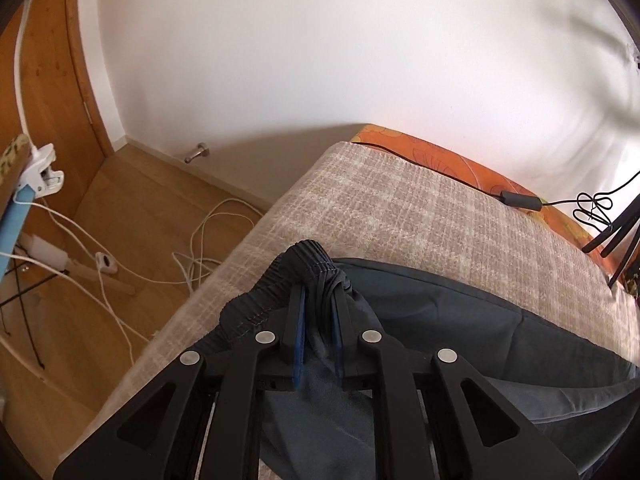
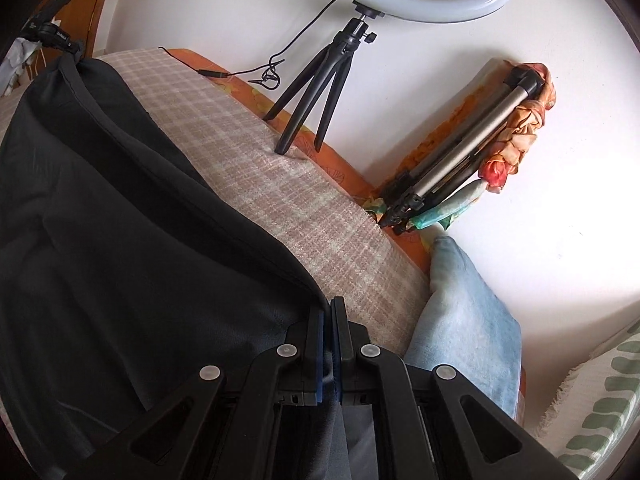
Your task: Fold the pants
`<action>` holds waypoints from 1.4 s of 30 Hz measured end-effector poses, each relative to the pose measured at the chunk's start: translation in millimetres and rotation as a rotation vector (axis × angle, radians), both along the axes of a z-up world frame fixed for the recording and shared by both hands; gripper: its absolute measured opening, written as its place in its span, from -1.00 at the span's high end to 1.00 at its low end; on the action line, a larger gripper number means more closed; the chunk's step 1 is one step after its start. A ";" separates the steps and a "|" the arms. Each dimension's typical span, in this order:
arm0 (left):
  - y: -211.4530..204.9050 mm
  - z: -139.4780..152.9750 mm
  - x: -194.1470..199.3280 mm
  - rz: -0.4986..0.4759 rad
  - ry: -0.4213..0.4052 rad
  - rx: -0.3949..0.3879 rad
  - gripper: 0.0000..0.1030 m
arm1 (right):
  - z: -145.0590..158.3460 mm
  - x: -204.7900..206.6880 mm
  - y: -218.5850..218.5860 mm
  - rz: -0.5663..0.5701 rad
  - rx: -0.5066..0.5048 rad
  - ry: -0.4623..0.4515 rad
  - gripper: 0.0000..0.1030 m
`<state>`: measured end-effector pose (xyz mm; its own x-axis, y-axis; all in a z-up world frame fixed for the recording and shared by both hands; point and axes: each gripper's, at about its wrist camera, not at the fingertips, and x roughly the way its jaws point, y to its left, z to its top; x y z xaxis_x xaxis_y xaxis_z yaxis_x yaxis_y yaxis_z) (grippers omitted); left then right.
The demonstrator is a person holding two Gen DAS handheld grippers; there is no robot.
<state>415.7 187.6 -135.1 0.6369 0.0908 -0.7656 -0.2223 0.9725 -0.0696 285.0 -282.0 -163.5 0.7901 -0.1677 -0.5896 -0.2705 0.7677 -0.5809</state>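
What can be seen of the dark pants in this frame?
The dark pants are grey-blue, of thin smooth fabric, spread across the checked blanket. The ribbed elastic waistband is bunched between the left gripper's fingers. The right gripper is shut on the far end's edge.

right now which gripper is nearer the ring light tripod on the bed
Right. The right gripper, clamping the pants, has the ring light tripod standing just ahead. The left gripper grips the waistband at the opposite end, the tripod at its view's far right edge.
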 end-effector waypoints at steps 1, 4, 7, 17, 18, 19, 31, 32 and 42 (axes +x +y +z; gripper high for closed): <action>2.0 1.4 2.3 -0.004 -0.004 -0.009 0.50 | -4.2 2.4 -0.6 -0.002 -0.009 0.010 0.99; 14.6 10.0 3.7 -0.008 -0.032 -0.036 0.14 | -12.9 11.7 -3.6 -0.011 -0.023 0.036 0.99; 37.1 18.9 -5.0 0.009 -0.067 -0.083 0.03 | -16.3 22.2 -7.8 -0.038 -0.024 0.053 0.99; 61.1 -21.0 -27.7 -0.027 0.011 -0.161 0.03 | -22.5 40.2 -17.1 -0.080 0.048 0.129 0.98; 58.4 -25.5 -26.6 -0.029 0.019 -0.168 0.03 | -23.3 39.7 -15.5 -0.076 0.041 0.130 0.98; 54.3 -29.7 -24.6 -0.029 0.028 -0.166 0.03 | -23.7 39.5 -14.2 -0.073 0.037 0.131 0.98; 36.1 -29.3 -38.2 0.030 -0.044 0.045 0.85 | -8.8 40.6 -6.1 -0.065 0.000 0.107 0.98; 39.9 -24.8 -41.7 0.048 -0.062 0.059 0.86 | -5.6 42.6 -4.4 -0.065 -0.001 0.101 0.99; 60.9 -25.9 -41.8 0.097 -0.013 0.145 0.27 | -10.4 66.1 4.7 -0.053 0.045 0.189 0.78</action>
